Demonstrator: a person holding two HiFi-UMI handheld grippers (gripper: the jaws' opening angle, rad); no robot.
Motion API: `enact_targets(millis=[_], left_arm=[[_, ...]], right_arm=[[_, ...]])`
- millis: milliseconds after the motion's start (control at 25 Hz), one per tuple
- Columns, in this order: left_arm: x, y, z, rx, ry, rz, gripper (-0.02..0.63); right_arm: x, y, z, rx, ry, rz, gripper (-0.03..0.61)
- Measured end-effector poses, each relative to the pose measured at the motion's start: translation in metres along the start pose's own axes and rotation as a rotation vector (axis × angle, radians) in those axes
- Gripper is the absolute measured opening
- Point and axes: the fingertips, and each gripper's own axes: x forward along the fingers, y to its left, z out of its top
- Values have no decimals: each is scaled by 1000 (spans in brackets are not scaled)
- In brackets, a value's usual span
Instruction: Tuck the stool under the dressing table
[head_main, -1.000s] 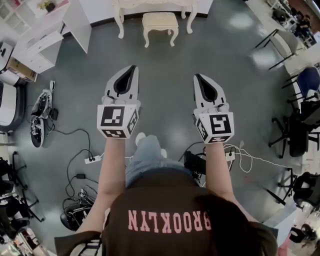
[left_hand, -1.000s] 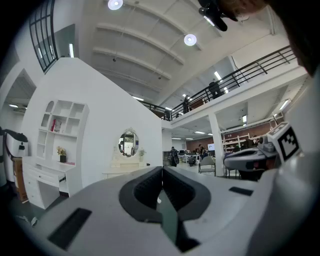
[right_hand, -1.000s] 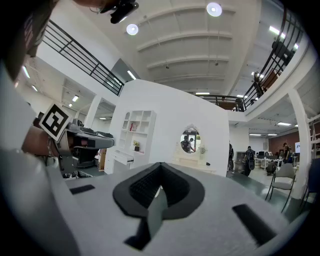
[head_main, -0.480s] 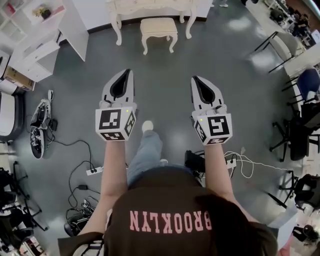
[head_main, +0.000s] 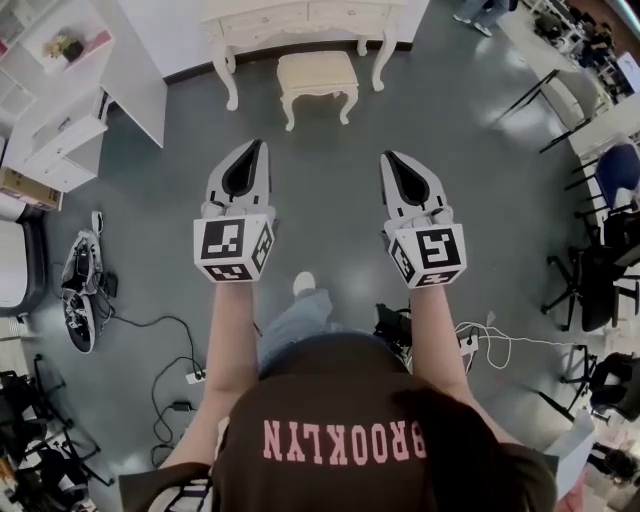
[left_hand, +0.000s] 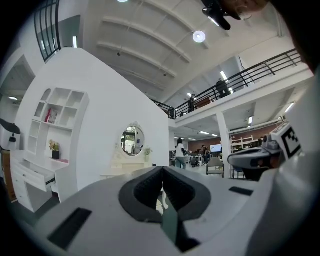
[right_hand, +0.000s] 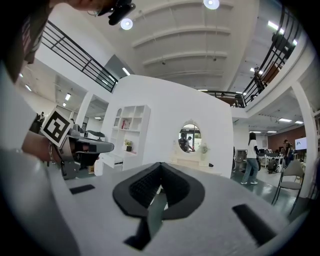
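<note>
Here, approach step judged: left gripper (head_main: 263, 144) and right gripper (head_main: 386, 156) shown pinched closed, empty, well apart from stool (head_main: 317, 72); next, stool to be reached, pushed under dressing table (head_main: 262, 17).

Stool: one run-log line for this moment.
phase: pre-contact | left tool: shut, empty | right tool: shut, empty | stool: standing before dressing table, not tucked

A cream cushioned stool (head_main: 317, 72) with curved legs stands upright on the grey floor (head_main: 330, 160), just in front of the white carved dressing table (head_main: 300, 16), centred between its two front legs, its seat not yet under the tabletop.
</note>
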Motion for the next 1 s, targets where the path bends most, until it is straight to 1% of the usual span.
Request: enact_targets(millis=[160, 320, 560, 840, 1000], left_arm=[[41, 26, -3, -7, 1, -26, 5], [69, 39, -4, -20, -6, -52, 5], [105, 59, -13, -32, 4, -52, 5], [176, 79, -25, -8, 33, -36, 5], [234, 95, -32, -3, 46, -21, 5]], right_arm=[[42, -8, -2, -2, 4, -20, -2], [67, -17, -6, -3, 12, -40, -2], [102, -39, -20, 0, 37, -51, -2], [172, -90, -34, 18, 31, -45, -2], [225, -121, -46, 24, 39, -28, -2]])
